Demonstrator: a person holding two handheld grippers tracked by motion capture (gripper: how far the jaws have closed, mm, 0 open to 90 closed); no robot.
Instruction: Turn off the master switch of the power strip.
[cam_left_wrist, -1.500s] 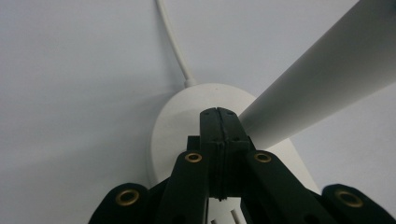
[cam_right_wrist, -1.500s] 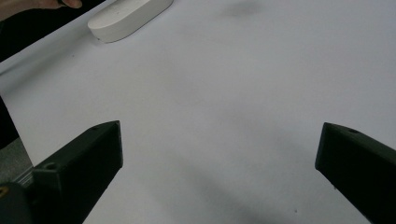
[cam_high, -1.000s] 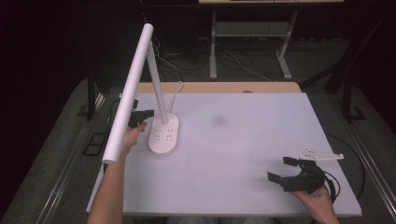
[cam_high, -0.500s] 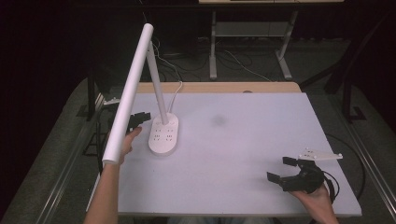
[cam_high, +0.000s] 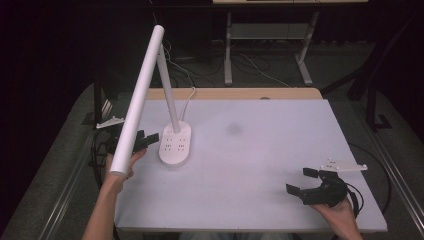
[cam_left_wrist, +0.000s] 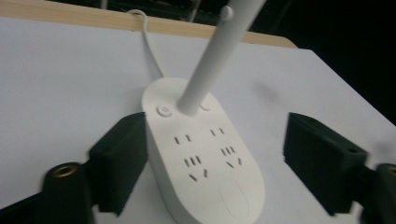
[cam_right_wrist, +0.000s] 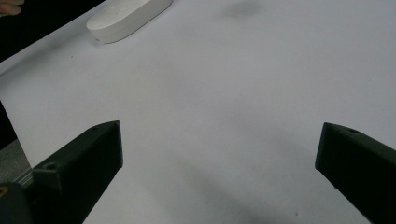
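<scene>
Lamp base (cam_left_wrist: 201, 163), left tongs (cam_left_wrist: 210, 163) just opened, backed off.

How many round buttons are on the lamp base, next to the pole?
2: one round button on the lamp base to the left of the pole in the left gripper view, another to its right, partly hidden behind the pole.

Left hand-held gripper (cam_high: 149, 138) beside lamp base (cam_high: 175, 145), jaws apart.
</scene>
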